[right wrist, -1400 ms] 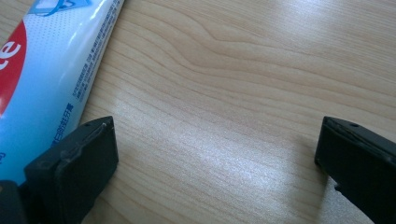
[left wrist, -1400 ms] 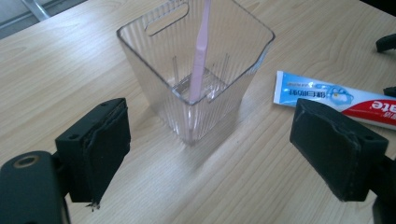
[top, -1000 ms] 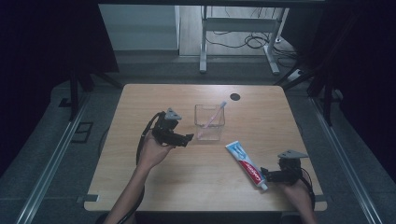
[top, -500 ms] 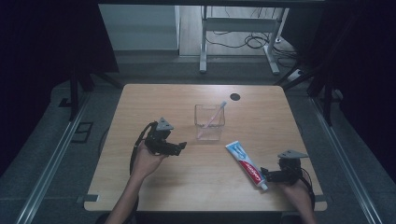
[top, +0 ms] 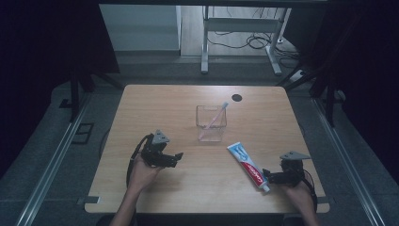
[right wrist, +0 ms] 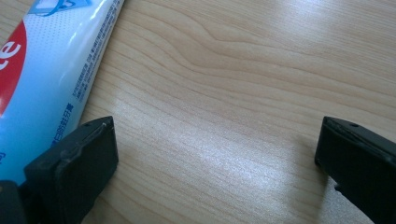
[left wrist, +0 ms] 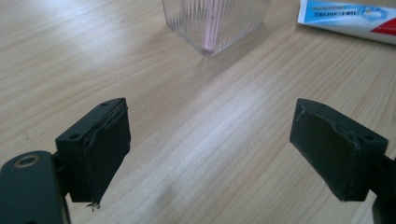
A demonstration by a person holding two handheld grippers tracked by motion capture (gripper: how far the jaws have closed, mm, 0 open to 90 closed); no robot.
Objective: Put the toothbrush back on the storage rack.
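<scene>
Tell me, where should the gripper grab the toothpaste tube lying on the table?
Probably across the middle of the toothpaste tube, coming straight down from above. It lies flat on the wooden table, slanting from its wide crimped end to the cap nearest the right hand-held gripper. The jaws should close on its two long edges. That gripper stands open beside the cap end, so it is the nearer one.

The left gripper point(left wrist: 210, 149) holds its jaws wide over bare table point(left wrist: 116, 60), near a clear cup point(left wrist: 219, 18).
</scene>
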